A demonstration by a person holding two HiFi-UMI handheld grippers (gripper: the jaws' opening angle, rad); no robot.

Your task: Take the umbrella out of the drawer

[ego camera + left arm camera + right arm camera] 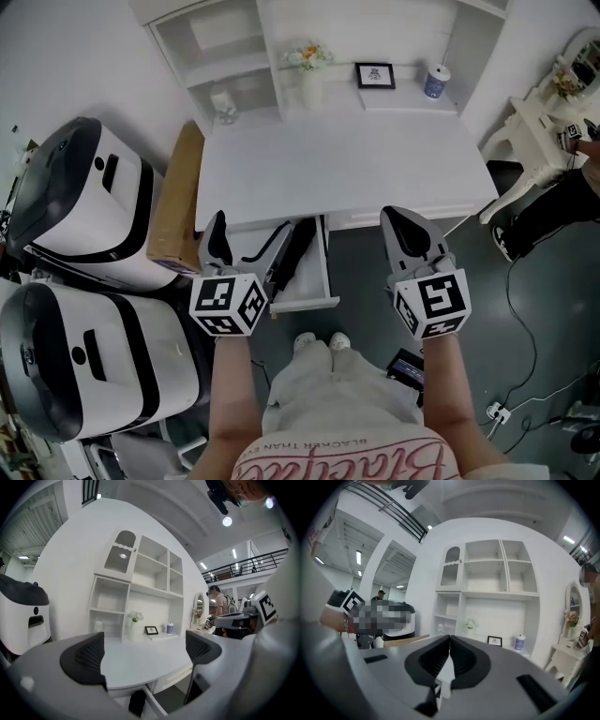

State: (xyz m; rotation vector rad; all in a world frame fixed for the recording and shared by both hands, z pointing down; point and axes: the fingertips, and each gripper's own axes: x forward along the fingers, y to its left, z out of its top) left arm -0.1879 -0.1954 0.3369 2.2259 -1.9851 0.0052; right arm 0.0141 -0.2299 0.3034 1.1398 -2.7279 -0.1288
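Note:
The white desk (337, 159) has its left drawer (305, 302) pulled out toward me. A black folded umbrella (293, 251) lies inside it, handle end toward the front. My left gripper (246, 240) hovers over the drawer's left side, open, with nothing between its pads. In the left gripper view the gripper (143, 651) looks level across the desktop, and the umbrella's (137, 701) dark end shows low in the drawer, below the jaws. My right gripper (405, 217) is shut and empty at the desk's front edge, right of the drawer; its pads (461, 660) meet.
Two large white-and-black machines (84, 202) (84, 370) and a cardboard box (178, 202) stand left of the desk. A flower vase (307, 70), picture frame (375, 75) and cup (437, 82) sit at the desk's back. A white dressing table (534, 141) and another person stand right.

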